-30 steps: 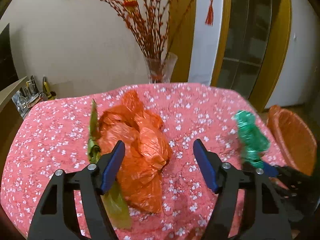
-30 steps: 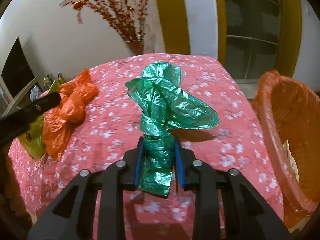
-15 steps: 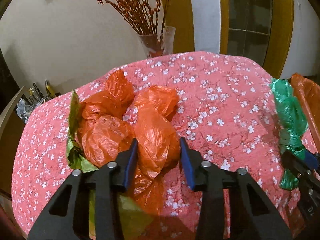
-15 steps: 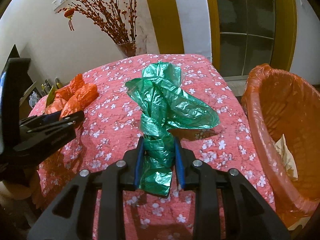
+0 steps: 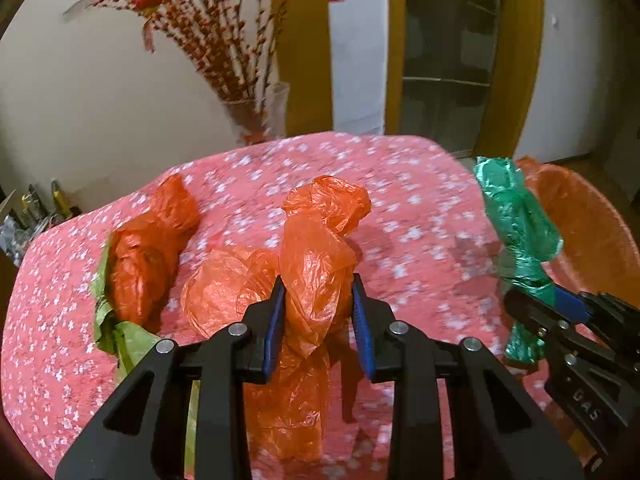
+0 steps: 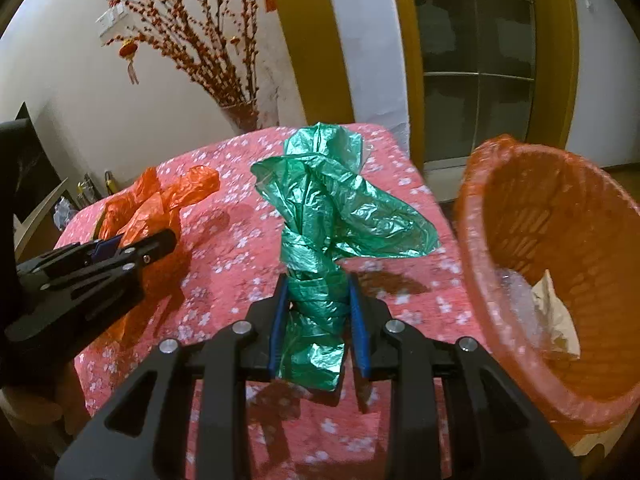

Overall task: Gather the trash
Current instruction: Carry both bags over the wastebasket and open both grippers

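Note:
My left gripper [image 5: 318, 312] is shut on a crumpled orange plastic bag [image 5: 320, 248] and holds it above the red flowered tablecloth [image 5: 408, 216]. A second orange bag [image 5: 148, 248] with a yellow-green bag [image 5: 120, 332] under it lies on the table to the left. My right gripper [image 6: 316, 320] is shut on a twisted green plastic bag [image 6: 324, 216], held above the table's right side. The green bag also shows in the left wrist view [image 5: 516, 224]. An orange-lined wicker bin [image 6: 560, 280] stands just right of the table, with paper inside.
A glass vase [image 5: 260, 120] with red blossom branches stands at the table's far edge. Small items sit on a shelf [image 5: 24, 216] at far left. A doorway with a yellow frame [image 6: 552, 60] lies behind the bin.
My left gripper has closed on the orange bag and lifted it off the pile toward the right. My right gripper, still holding the green bag, has moved nearer the bin.

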Demonstrator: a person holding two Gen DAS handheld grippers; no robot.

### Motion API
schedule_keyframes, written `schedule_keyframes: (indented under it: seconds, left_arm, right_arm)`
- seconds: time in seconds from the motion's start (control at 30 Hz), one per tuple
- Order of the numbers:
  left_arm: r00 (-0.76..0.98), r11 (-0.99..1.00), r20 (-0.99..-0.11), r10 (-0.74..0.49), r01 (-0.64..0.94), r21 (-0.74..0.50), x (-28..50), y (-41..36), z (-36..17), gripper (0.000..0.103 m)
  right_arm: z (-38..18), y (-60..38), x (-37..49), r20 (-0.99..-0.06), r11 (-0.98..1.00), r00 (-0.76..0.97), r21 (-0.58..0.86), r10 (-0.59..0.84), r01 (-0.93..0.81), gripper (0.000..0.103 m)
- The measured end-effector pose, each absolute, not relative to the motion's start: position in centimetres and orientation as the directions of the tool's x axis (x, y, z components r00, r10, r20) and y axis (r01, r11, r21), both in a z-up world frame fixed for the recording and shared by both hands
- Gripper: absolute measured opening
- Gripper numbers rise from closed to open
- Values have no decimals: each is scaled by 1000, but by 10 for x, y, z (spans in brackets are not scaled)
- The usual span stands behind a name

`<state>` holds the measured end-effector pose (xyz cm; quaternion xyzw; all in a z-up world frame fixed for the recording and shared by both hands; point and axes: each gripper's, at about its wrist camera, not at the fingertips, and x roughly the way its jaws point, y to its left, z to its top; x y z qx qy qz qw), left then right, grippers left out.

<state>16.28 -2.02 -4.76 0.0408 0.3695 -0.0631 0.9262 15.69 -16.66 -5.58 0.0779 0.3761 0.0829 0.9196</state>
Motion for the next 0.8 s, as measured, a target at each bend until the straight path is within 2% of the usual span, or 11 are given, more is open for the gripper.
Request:
schedule_keyframes:
  seconds: [0.43,0.8]
  left_arm:
    - [719,963,-647,-255,253,-97,151,-49,-30,31]
    - [694,925,-628,-352,359,-122,144,-94,-17,31]
  right_arm:
    - [-34,-221,137,-632,977,764,212,130,9,29]
    - [-21,-274,114,-596,970,802,217,45,107,29]
